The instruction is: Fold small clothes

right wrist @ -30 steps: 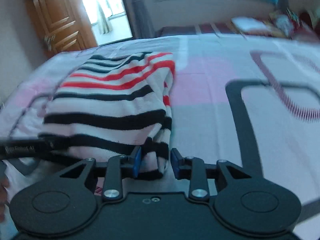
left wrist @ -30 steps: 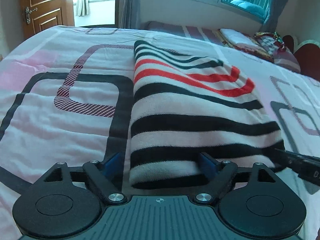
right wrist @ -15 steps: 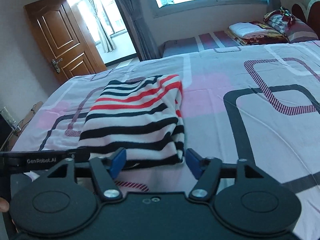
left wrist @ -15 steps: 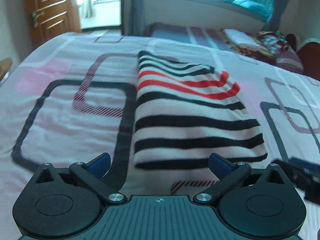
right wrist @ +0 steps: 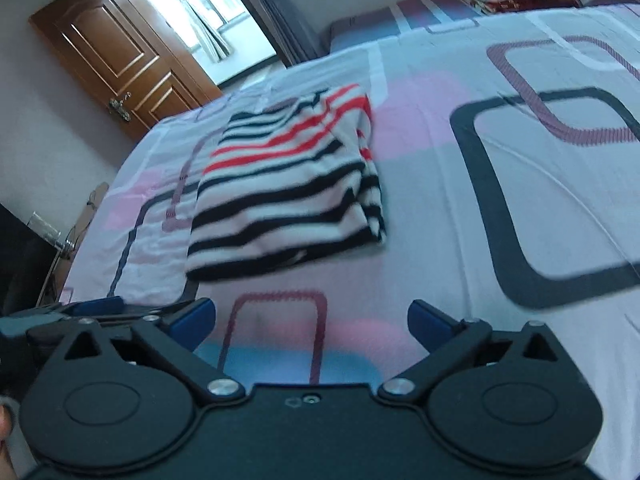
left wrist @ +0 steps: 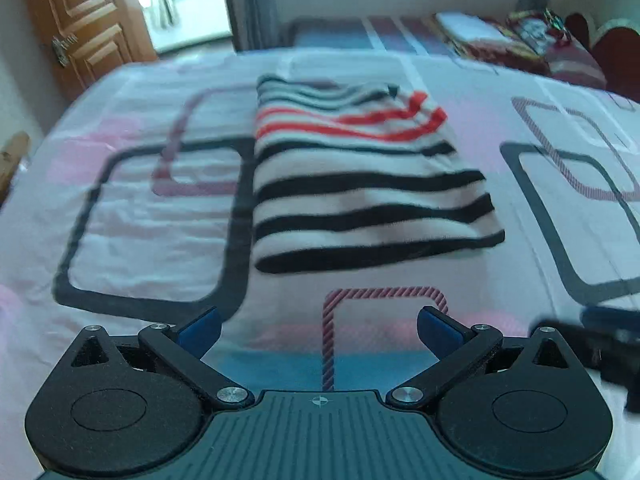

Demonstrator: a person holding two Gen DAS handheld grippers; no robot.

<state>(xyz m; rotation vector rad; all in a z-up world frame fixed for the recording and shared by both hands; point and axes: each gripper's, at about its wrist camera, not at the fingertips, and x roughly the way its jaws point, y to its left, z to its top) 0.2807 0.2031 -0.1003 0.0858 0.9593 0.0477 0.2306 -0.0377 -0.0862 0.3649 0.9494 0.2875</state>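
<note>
A folded striped garment point(left wrist: 360, 184), white with black and red stripes, lies flat on the bed; it also shows in the right wrist view point(right wrist: 288, 196). My left gripper point(left wrist: 318, 330) is open and empty, held above the bed sheet a short way in front of the garment's near edge. My right gripper point(right wrist: 310, 324) is open and empty too, equally back from the garment. The right gripper's body point(left wrist: 600, 344) shows at the left view's right edge, and the left gripper's body point(right wrist: 80, 312) shows at the right view's left edge.
The bed sheet point(left wrist: 140, 216) is pale pink with dark rounded rectangles. Folded bedding and pillows point(left wrist: 500, 36) lie at the far right end. A wooden door point(right wrist: 120, 56) and curtained window stand beyond the bed. The bed's left edge drops off near a cabinet point(right wrist: 24, 264).
Both grippers let go of the garment's near edge, opened wide and pulled back and up. The garment stays folded on the bed.
</note>
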